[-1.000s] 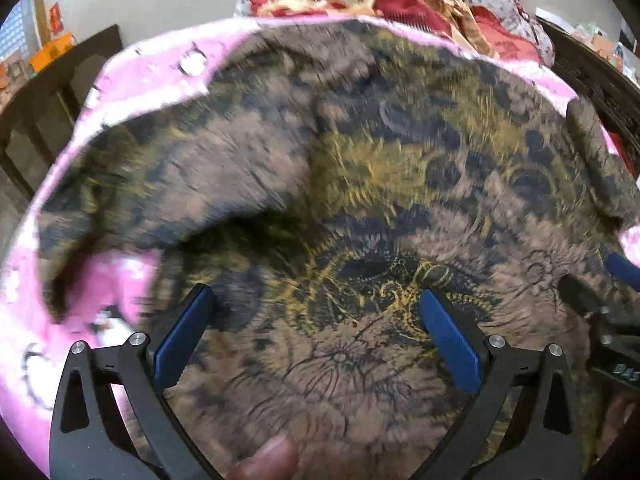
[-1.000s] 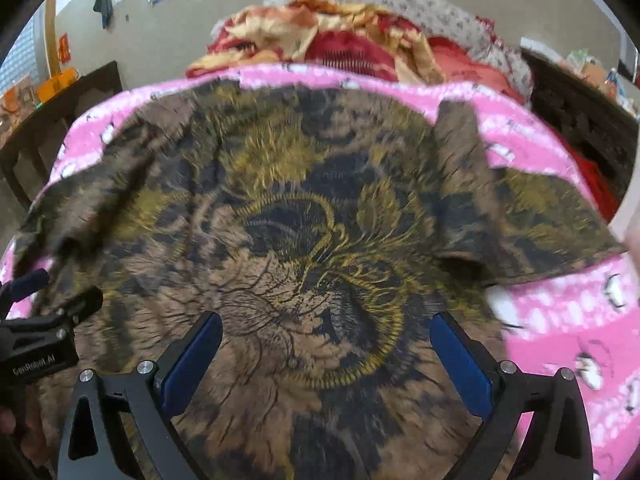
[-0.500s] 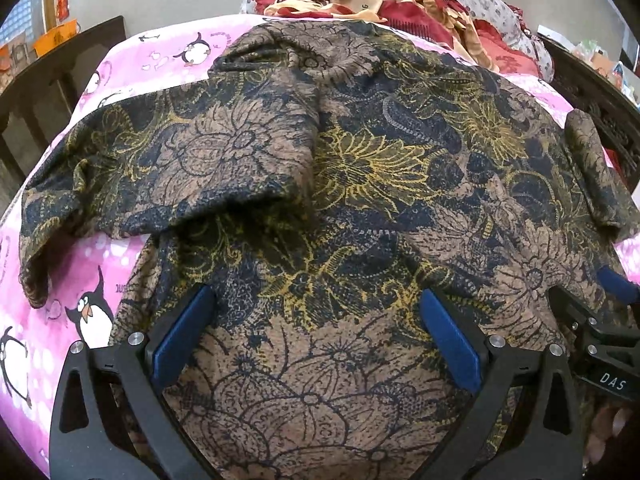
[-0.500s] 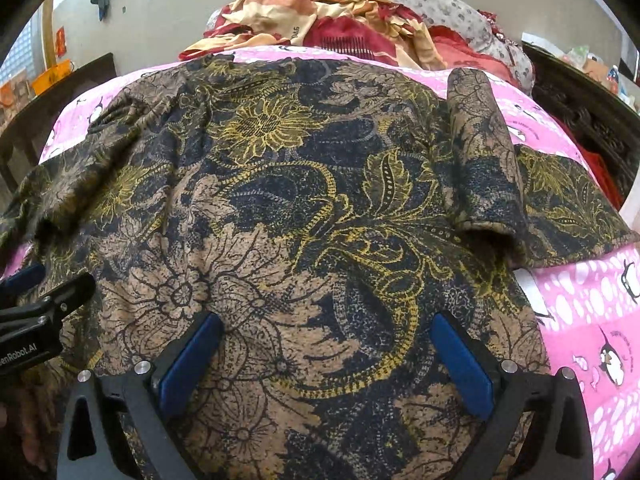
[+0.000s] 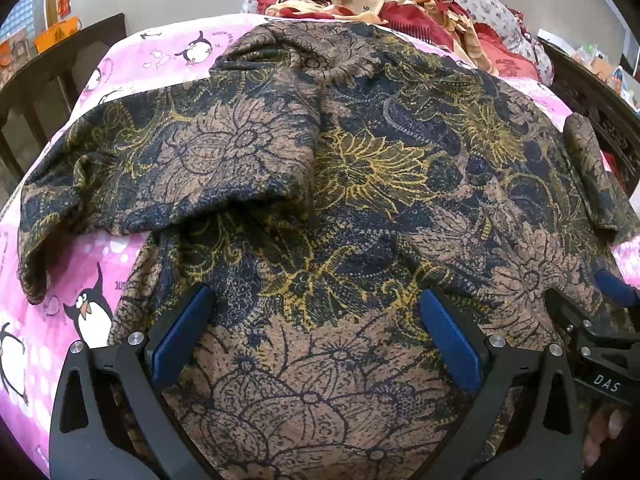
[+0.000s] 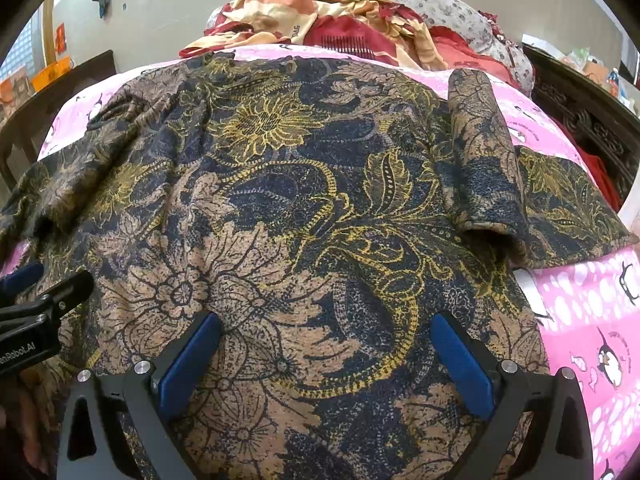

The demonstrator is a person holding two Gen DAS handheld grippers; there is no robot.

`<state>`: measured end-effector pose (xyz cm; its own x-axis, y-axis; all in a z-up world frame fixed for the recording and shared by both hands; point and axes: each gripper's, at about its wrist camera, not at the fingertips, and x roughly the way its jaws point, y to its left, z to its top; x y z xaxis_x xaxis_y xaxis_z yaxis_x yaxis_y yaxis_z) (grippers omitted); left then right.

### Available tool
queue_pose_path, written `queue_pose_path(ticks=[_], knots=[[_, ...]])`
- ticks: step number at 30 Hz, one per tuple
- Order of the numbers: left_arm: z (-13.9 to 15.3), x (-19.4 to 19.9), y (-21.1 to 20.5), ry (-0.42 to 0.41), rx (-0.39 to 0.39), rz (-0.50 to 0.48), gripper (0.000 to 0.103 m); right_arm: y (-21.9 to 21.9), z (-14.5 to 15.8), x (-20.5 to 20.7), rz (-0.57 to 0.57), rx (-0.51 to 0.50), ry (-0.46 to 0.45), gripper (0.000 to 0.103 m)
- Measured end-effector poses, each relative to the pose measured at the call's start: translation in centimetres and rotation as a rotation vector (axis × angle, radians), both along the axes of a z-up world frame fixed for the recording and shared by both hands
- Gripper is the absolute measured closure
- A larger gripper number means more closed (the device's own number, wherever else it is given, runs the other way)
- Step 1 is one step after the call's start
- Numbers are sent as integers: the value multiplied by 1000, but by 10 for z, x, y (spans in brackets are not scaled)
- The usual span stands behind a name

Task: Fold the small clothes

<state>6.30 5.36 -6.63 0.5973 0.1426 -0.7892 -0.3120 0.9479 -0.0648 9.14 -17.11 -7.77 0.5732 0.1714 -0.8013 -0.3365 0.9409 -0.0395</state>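
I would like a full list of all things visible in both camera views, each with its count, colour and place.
floral shirt: one, brown, navy and yellow, spread on the bed, both sleeves folded inward.
penguin sheet: one, pink with black and white penguins, under the shirt.
blanket pile: one heap, red, cream and orange, at the far end of the bed.
flowered pillow: one, pale grey with small flowers, behind the blanket pile.
dark wooden frame: dark brown, along the bed sides.
left gripper: one, black with blue pads, open over the shirt's near edge.
right gripper: one, black with blue pads, open over the shirt's near edge.
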Motion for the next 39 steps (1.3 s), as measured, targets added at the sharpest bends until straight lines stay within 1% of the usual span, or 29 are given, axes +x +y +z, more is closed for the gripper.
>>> queue_pose_path(ticks=[25, 29, 32, 39], knots=[[1, -2, 0, 3, 10, -2, 0, 2, 1, -1, -6, -12, -6, 0], [1, 2, -3, 7, 29, 6, 0, 1, 0, 0, -7, -7, -3, 0], [1, 2, -4, 3, 16, 6, 0, 1, 0, 0, -8, -9, -5, 0], [1, 3, -4, 4, 17, 9, 0, 2, 0, 0, -7, -8, -4, 0]])
